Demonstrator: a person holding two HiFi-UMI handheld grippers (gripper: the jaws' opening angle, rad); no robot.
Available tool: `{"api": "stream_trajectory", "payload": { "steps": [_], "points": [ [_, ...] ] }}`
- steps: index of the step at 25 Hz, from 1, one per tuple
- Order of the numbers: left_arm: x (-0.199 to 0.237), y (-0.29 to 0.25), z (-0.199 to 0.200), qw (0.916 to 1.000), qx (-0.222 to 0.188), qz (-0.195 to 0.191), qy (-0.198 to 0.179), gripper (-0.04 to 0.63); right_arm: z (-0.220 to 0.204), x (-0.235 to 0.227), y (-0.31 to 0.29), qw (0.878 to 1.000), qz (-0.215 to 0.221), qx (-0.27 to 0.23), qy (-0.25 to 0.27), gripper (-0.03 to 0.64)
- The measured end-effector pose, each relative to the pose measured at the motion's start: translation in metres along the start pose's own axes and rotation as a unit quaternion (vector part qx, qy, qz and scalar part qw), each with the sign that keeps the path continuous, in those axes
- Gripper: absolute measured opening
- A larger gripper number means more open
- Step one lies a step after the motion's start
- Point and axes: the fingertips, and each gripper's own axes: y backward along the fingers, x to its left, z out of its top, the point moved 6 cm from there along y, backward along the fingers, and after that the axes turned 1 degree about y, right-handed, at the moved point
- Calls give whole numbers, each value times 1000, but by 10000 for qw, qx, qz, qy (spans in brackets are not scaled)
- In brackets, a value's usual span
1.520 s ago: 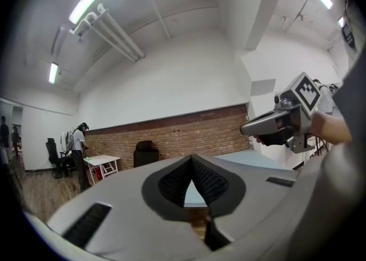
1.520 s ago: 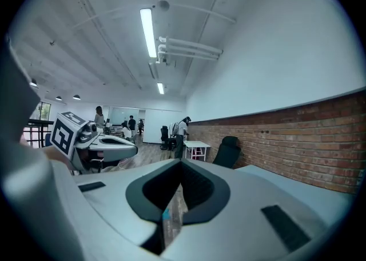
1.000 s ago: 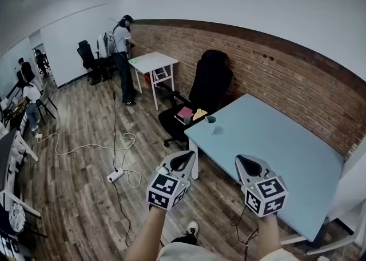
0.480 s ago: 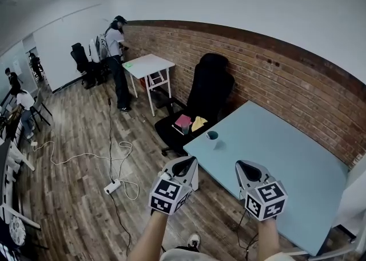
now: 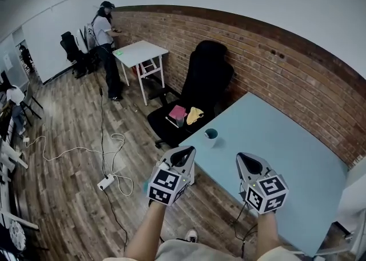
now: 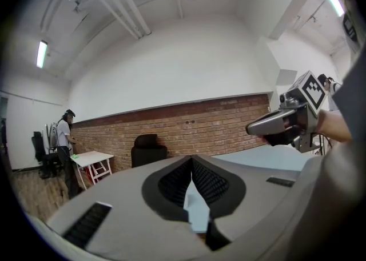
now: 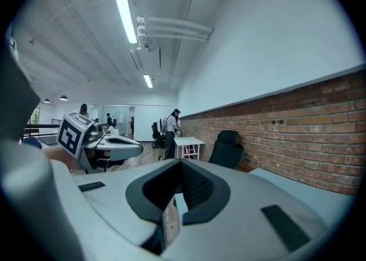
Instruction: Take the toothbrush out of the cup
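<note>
The left tool (image 5: 184, 152) and the right tool (image 5: 246, 159) are held up side by side, with a gap between them. Both point almost flat, out toward the blue worktop (image 5: 286, 151).

Each tool is pressed together at the tip, with nothing in it. I think that is because there is nothing to hold yet.

The cup (image 5: 211, 135) stands in front of both tools, out past their tips. It sits about in the middle of the gap between them, a bit nearer the left tool. It is well apart from both. The cup is close to the corner of the worktop, near the edge, so I think it will be easy to reach from this side.

The toothbrush should be in the cup, but the cup looks too small here to see it.

To the left of the cup, past the left tool, is a black chair (image 5: 209, 77) with a pink thing (image 5: 177, 112) and a yellow thing (image 5: 195, 115) on its seat.

A tool will have to spread before it can pinch the toothbrush. The other tool may be there to keep the cup from tipping.
</note>
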Motion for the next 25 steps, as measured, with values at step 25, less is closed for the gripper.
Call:
{"api": "stream_trajectory", "payload": {
  "steps": [25],
  "points": [
    [47, -129, -73, 9953, 854, -384, 244, 100, -38, -61, -95, 9987, -62, 503, -95, 18]
  ]
}}
